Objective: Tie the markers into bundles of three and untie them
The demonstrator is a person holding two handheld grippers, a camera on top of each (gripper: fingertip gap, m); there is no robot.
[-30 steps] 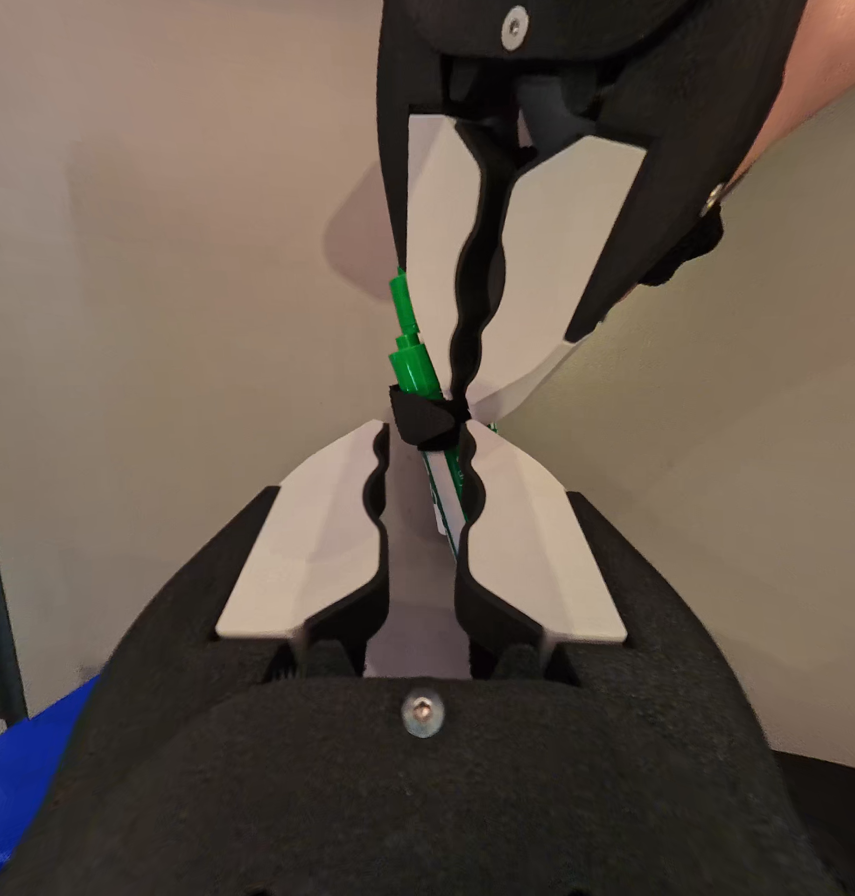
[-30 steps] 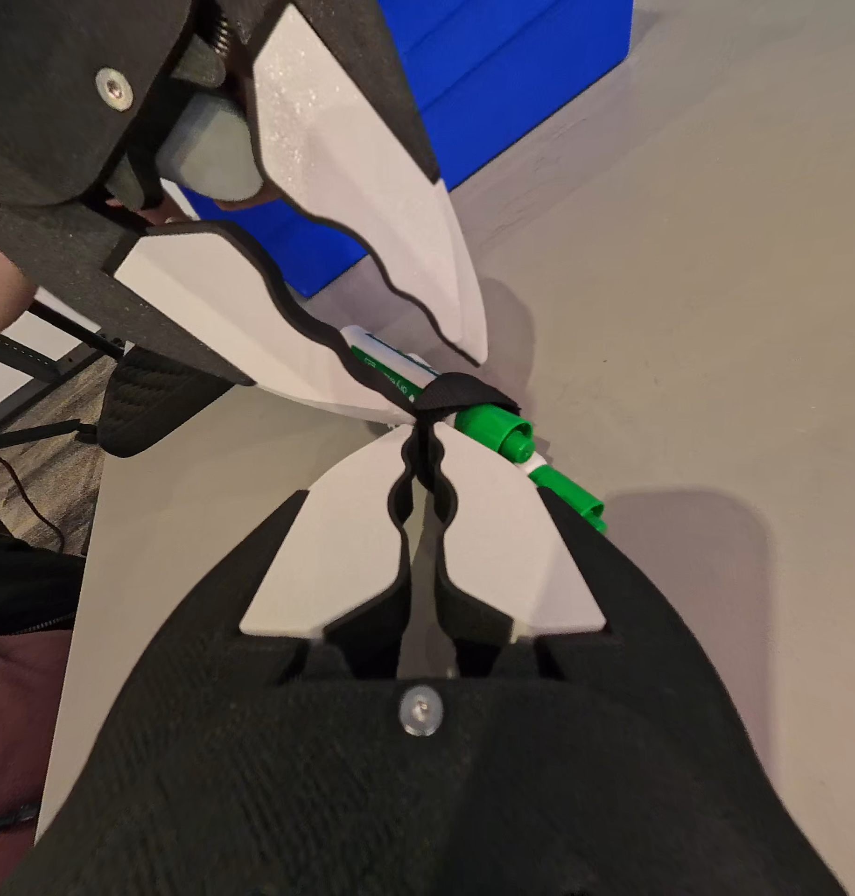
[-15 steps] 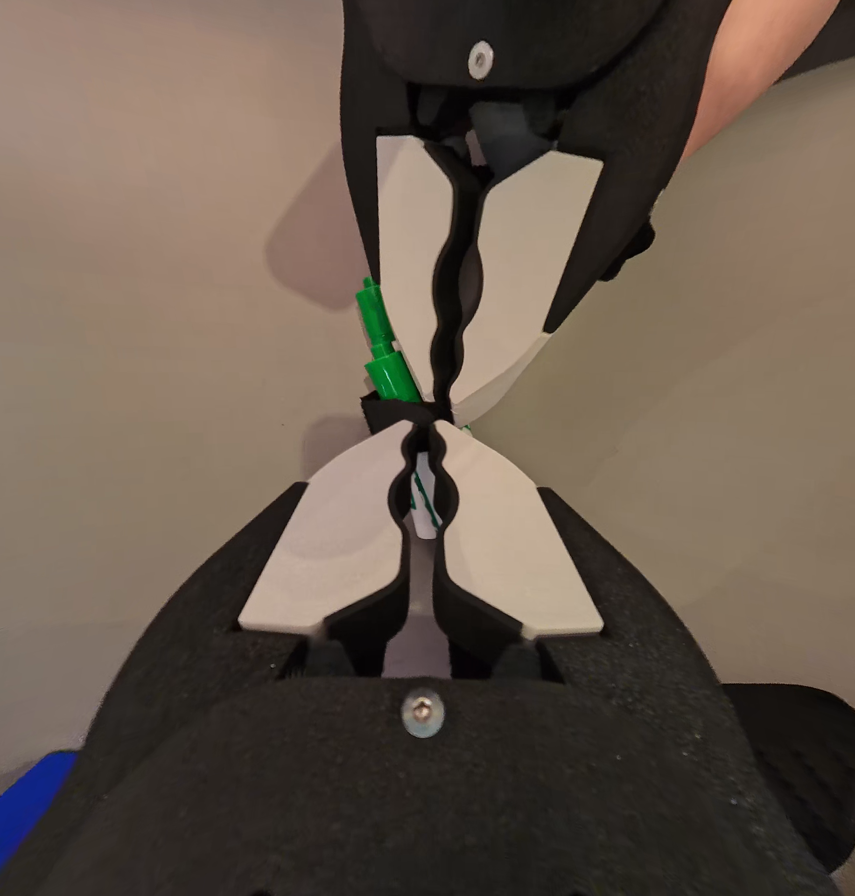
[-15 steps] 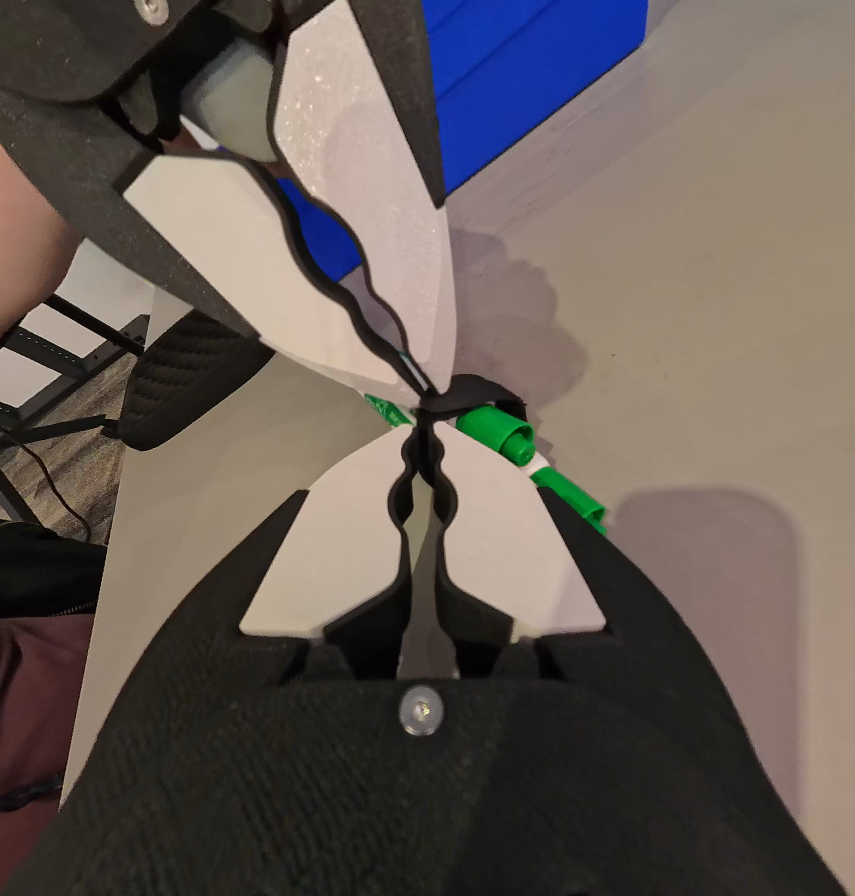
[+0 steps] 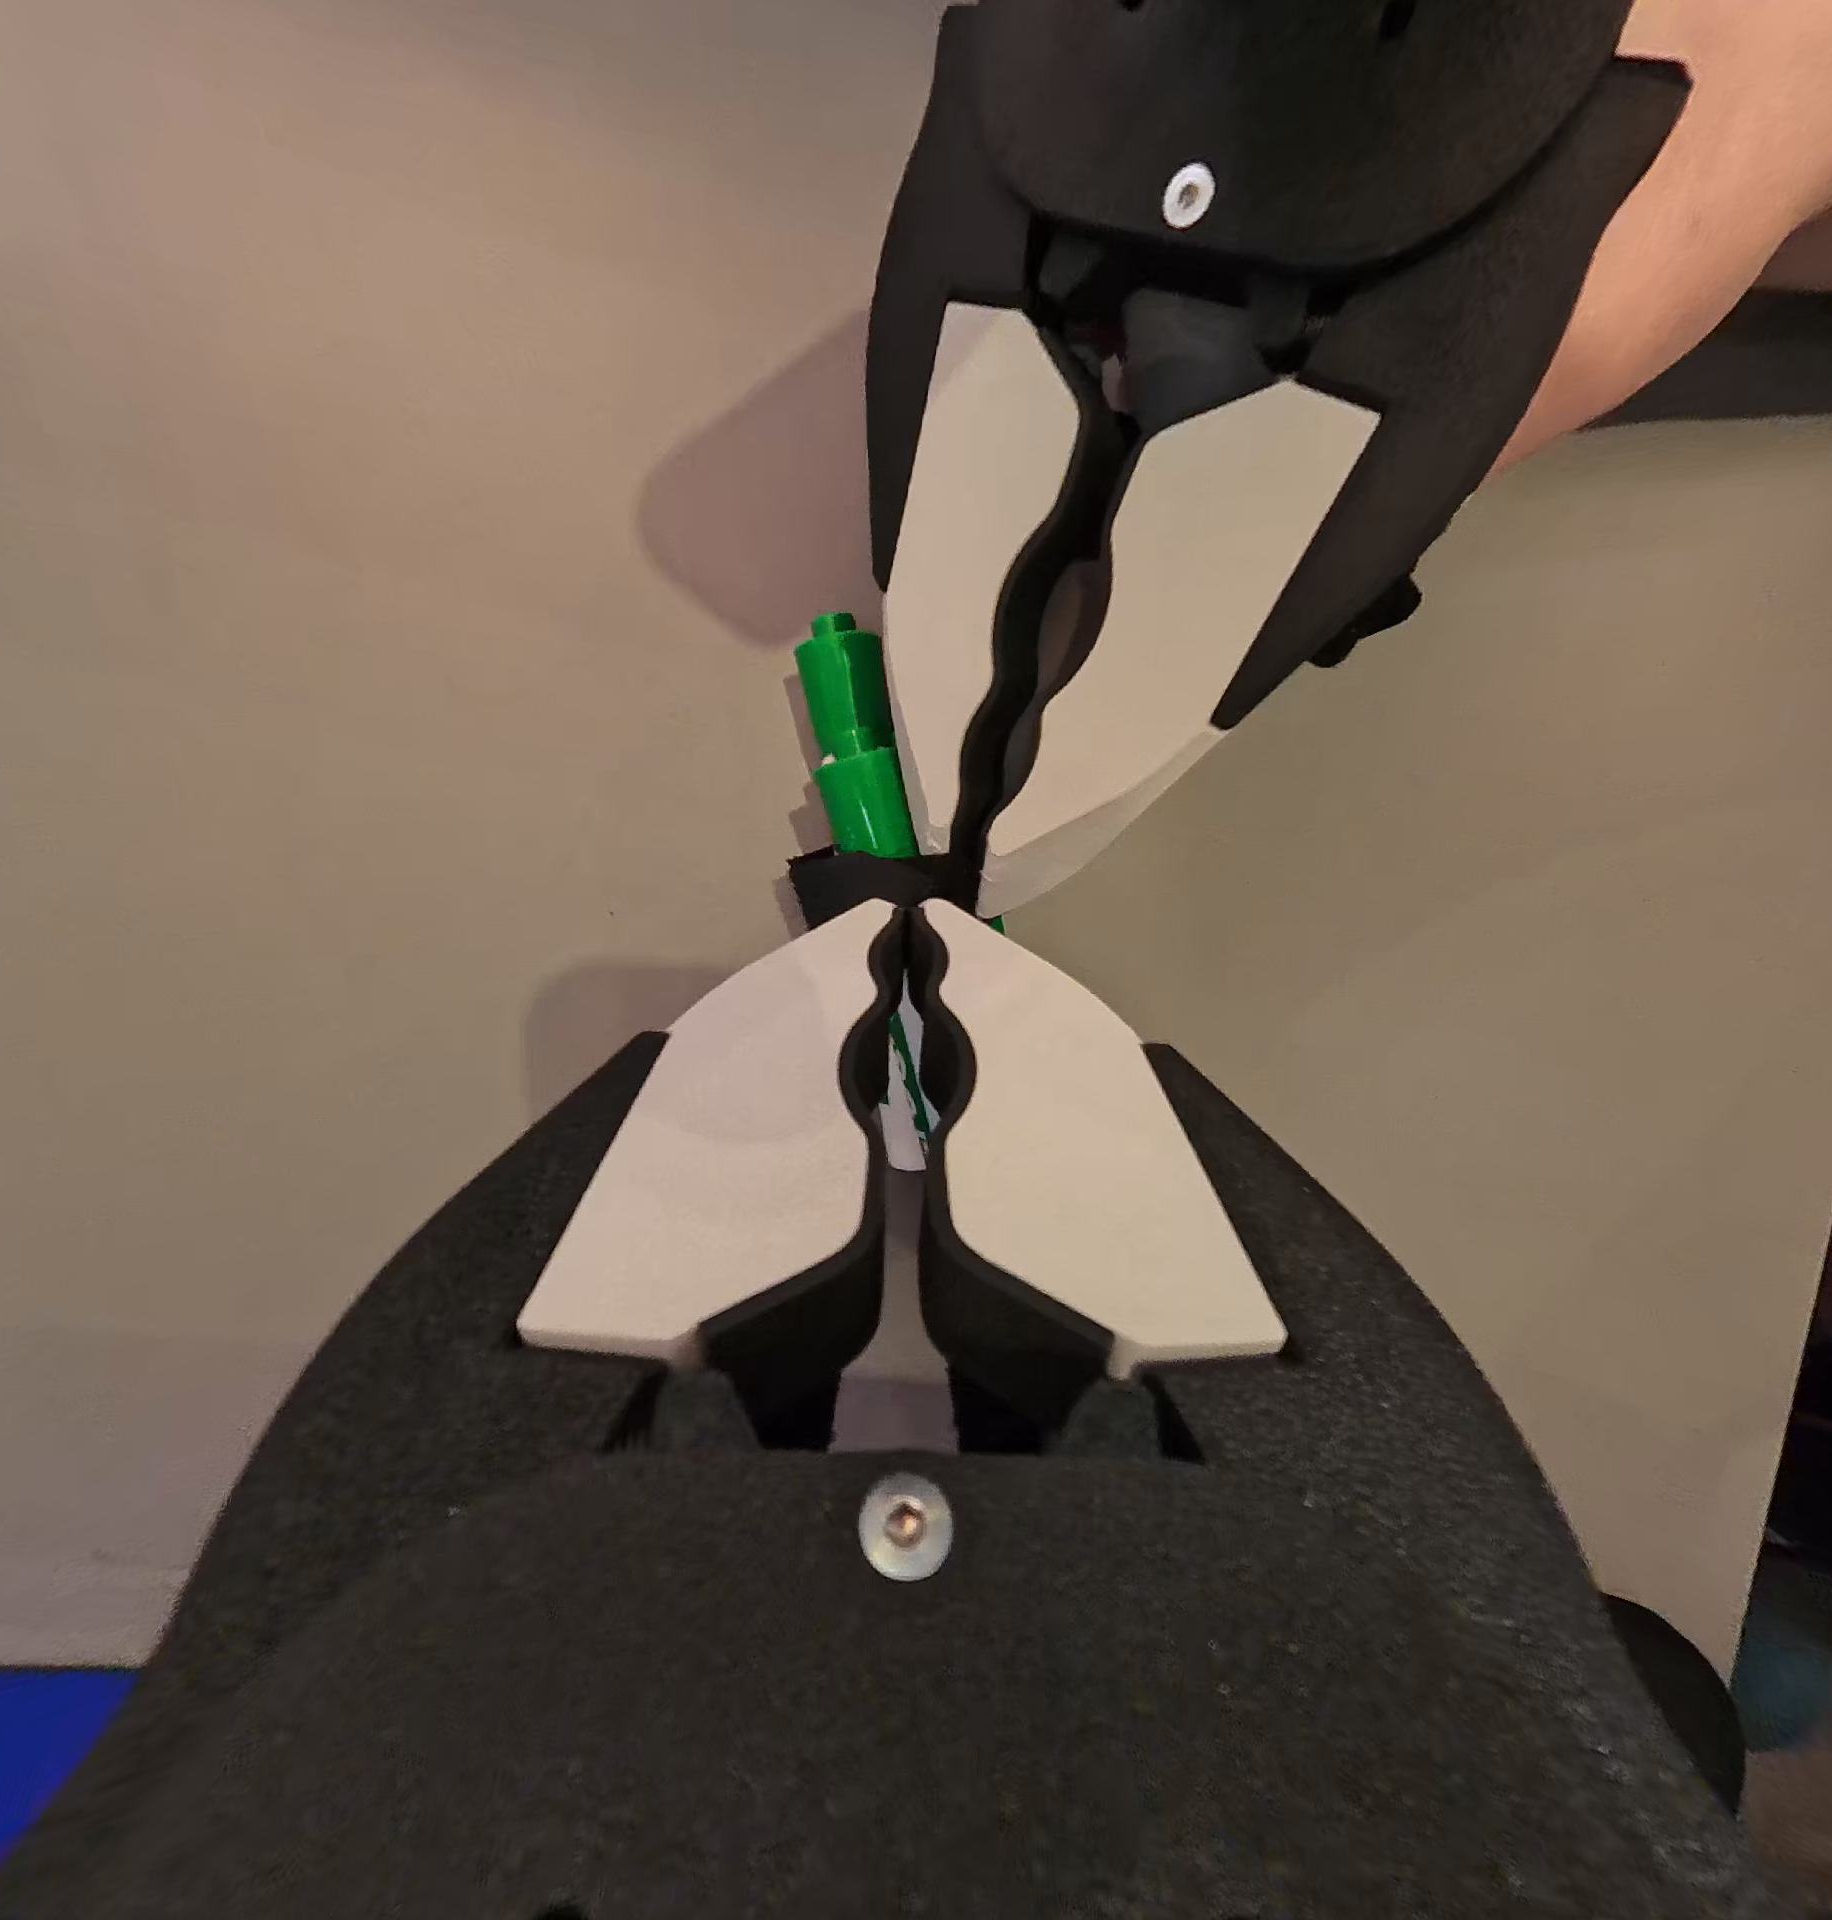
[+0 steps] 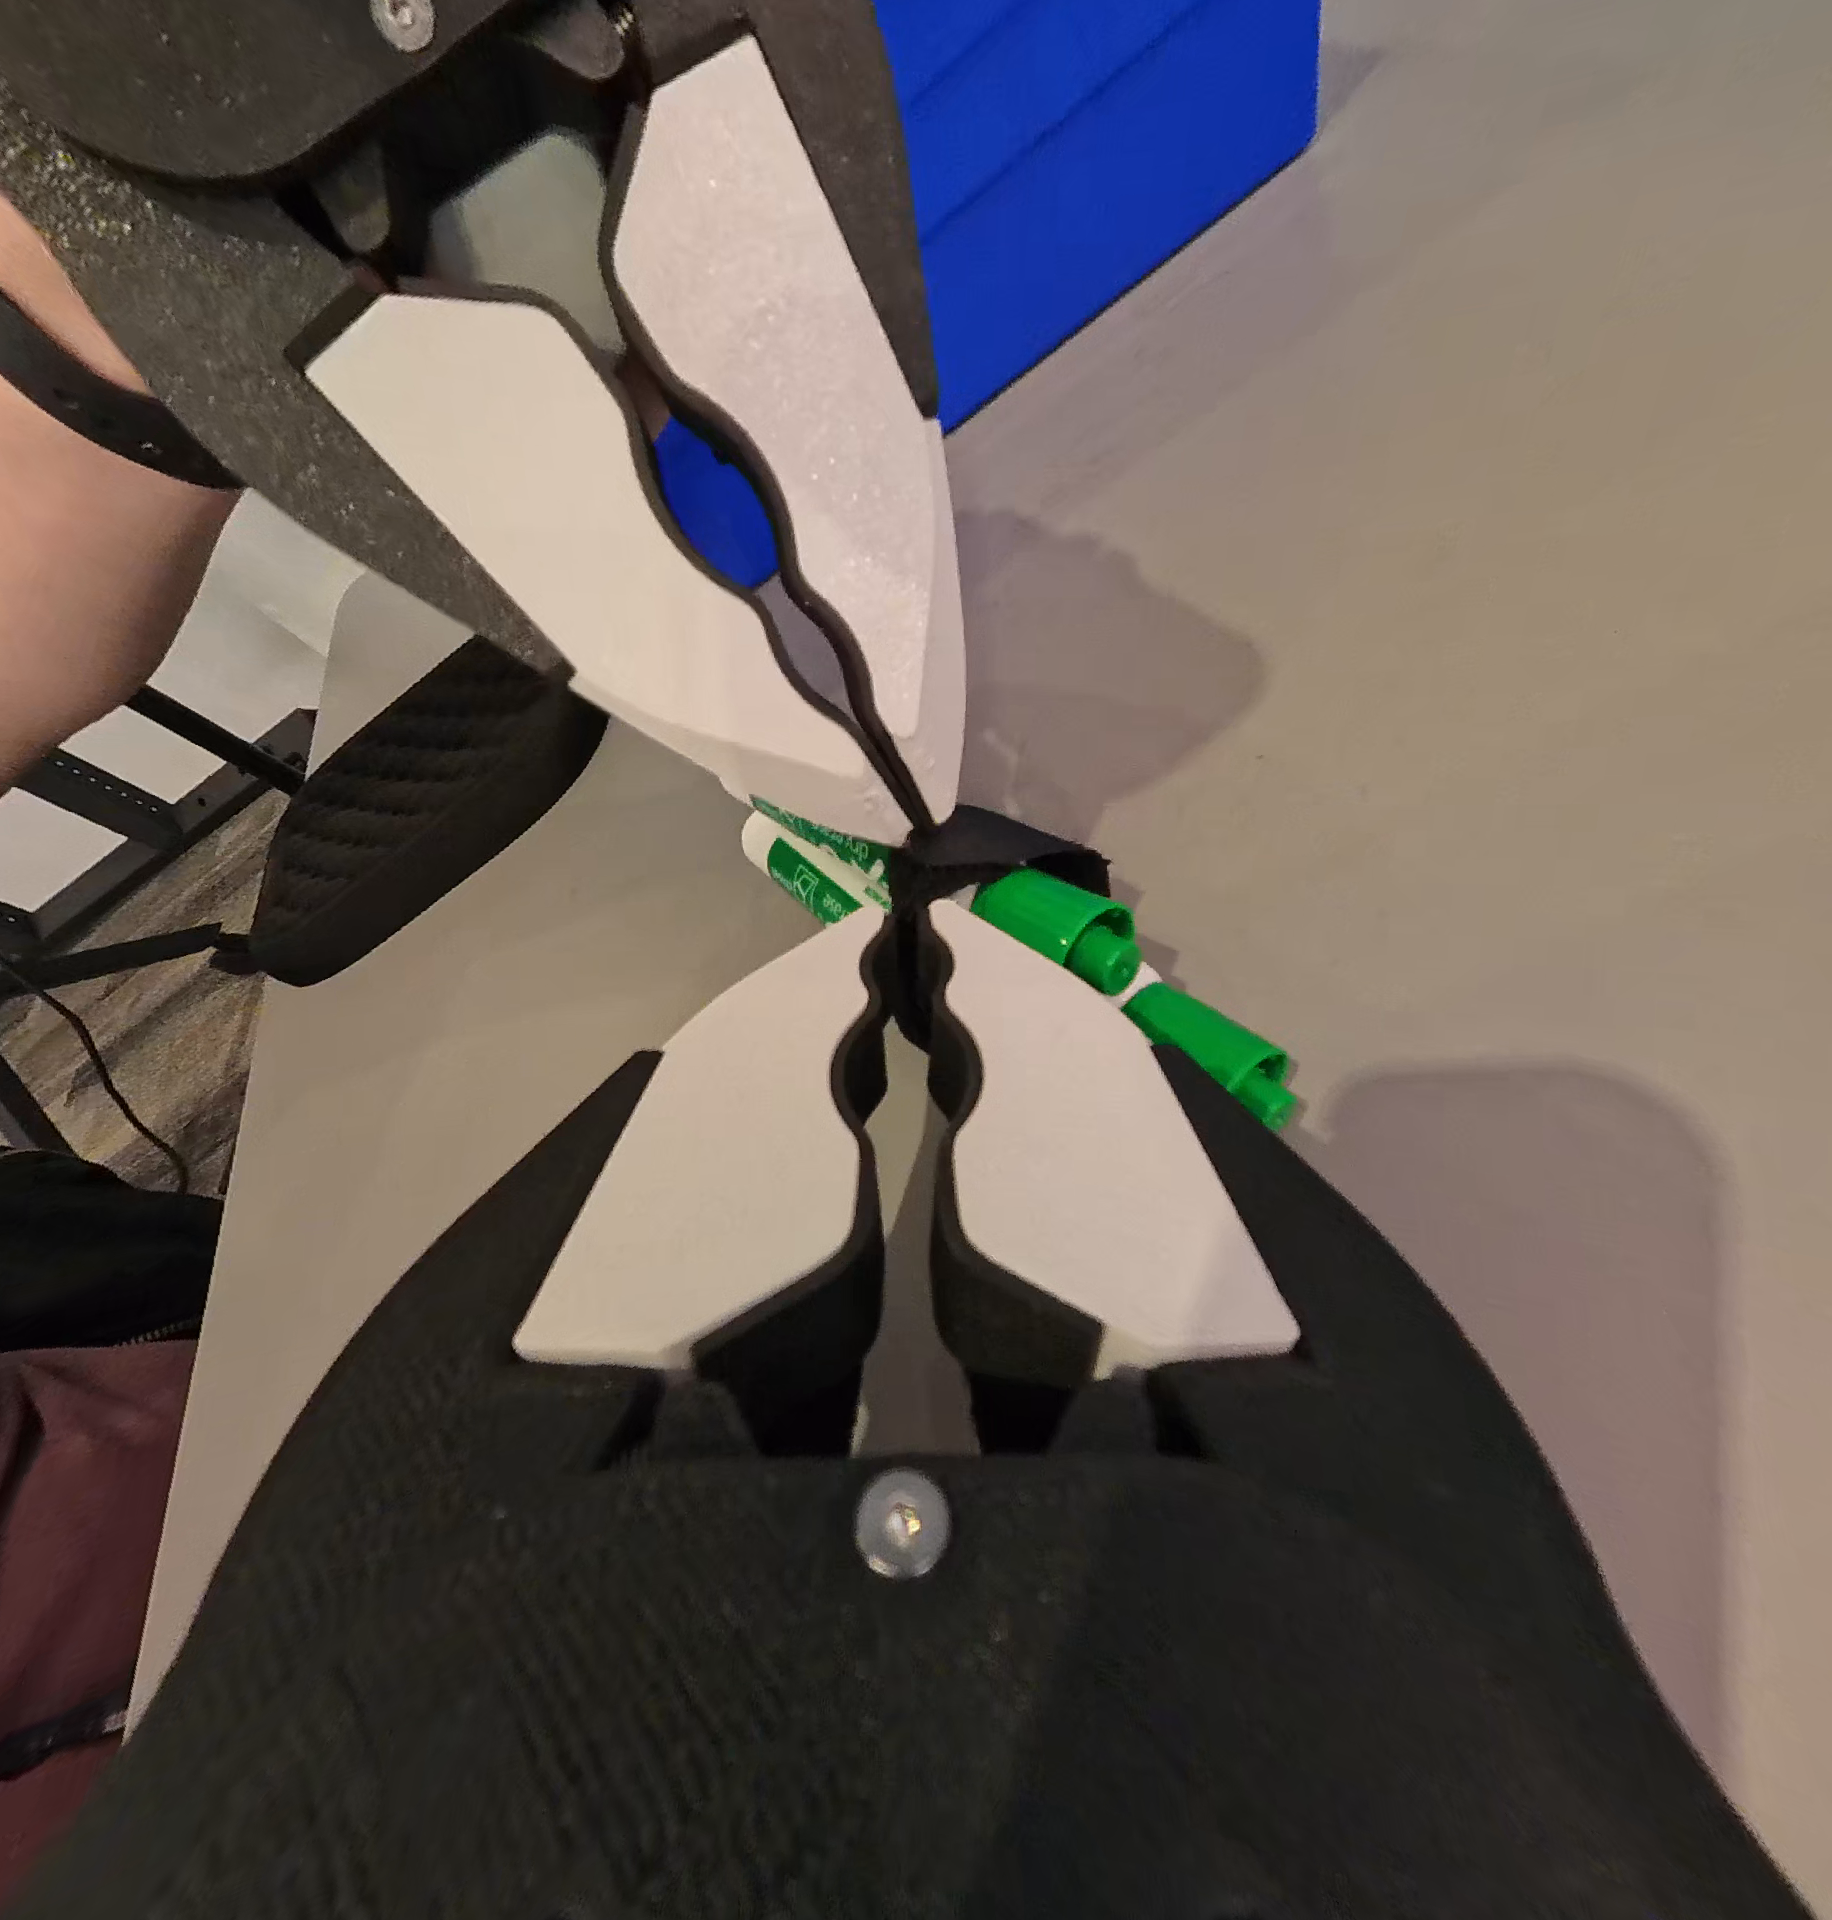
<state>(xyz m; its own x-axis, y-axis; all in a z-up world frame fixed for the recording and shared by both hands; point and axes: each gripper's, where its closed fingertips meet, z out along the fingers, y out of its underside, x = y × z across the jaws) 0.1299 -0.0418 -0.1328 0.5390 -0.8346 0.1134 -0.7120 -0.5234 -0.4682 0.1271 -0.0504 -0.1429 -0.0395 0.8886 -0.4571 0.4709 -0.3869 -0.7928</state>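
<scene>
A pale grey tabletop (image 6: 1463, 623) fills both views, with a blue box (image 6: 1078, 187) at its far side and the table's near edge dropping to a wooden floor (image 6: 112, 997) at lower left in the right wrist view. On it lie the green-capped markers (image 6: 1057, 925), ringed by a black strap (image 6: 979, 836); we count at least two caps but cannot confirm a third. The left gripper (image 5: 907, 909) has its fingers pressed together on the strap from one side; the right gripper (image 6: 917, 899) meets it tip to tip, fingers likewise closed on the strap. We judge this to be the cinching or loosening of the band, and cannot tell which from these views alone. The next move, we judge, calls for the two pinches to pull in opposed directions without letting the thin strap slip from the tips. There is open tabletop beyond the caps; the blue box and the table edge bound the room behind the left gripper, so any pull is better kept short.
</scene>
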